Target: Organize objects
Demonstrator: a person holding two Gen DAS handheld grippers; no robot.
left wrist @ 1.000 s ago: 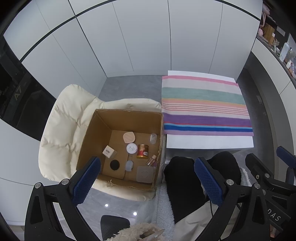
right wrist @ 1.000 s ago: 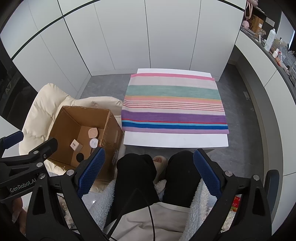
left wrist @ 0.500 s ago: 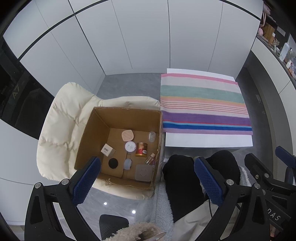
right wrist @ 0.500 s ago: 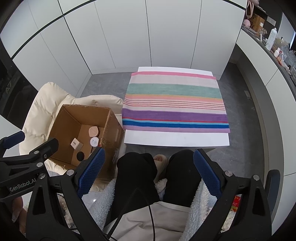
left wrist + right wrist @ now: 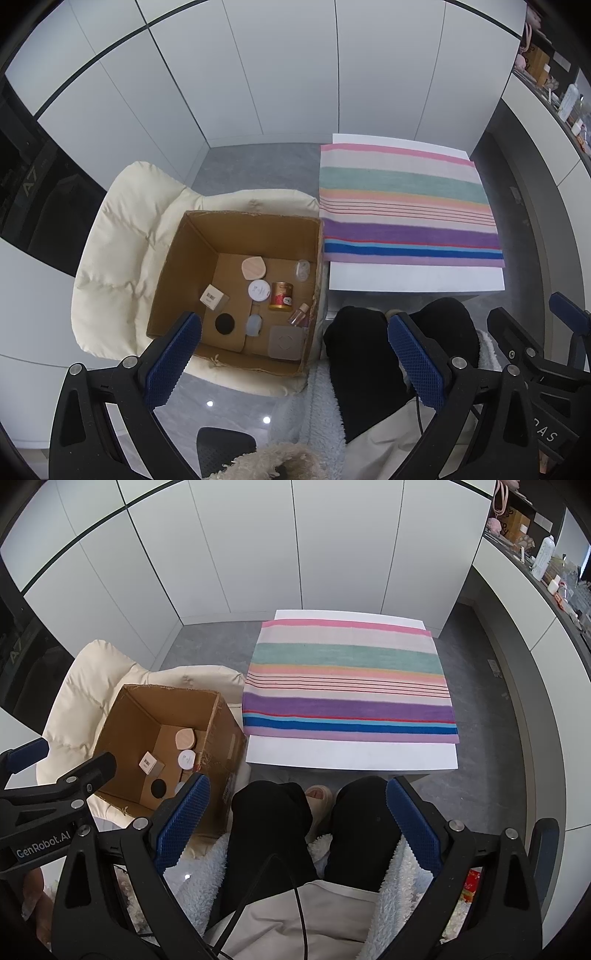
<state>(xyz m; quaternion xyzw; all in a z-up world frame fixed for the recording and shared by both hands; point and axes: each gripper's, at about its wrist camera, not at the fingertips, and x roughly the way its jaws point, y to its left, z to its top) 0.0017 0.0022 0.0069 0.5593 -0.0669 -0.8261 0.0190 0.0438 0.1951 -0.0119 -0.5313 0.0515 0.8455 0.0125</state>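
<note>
The left hand-held gripper (image 5: pixel 291 354) is held wide and empty above the open cardboard box (image 5: pixel 236 288), and the right hand-held gripper (image 5: pixel 295 823) is likewise spread wide with nothing between its pads, poised over the person's knees (image 5: pixel 266 812) in front of the counter (image 5: pixel 351 753). Against the frames of a second ago, the box and its contents are seen a little lower and more central in the left wrist view, so the left hand-held gripper appears to have been drifted slightly; nothing inside the box has been shifted, and the right view is almost unaltered. The small items are all found on the box floor: a peach compact (image 5: pixel 253 268), a white round jar (image 5: pixel 259 290), a red and gold tin (image 5: pixel 281 296), a small carton with a barcode (image 5: pixel 213 297), a black disc (image 5: pixel 225 323), a pale blue case (image 5: pixel 254 325), a grey square case (image 5: pixel 286 342), a small pink bottle (image 5: pixel 298 314) and a clear container (image 5: pixel 302 270). The striped cloth (image 5: pixel 351 686) on the counter is bare. The scene would suit either items waiting to be laid out on the cloth or items already gathered into the box; this cannot be settled here.
</note>
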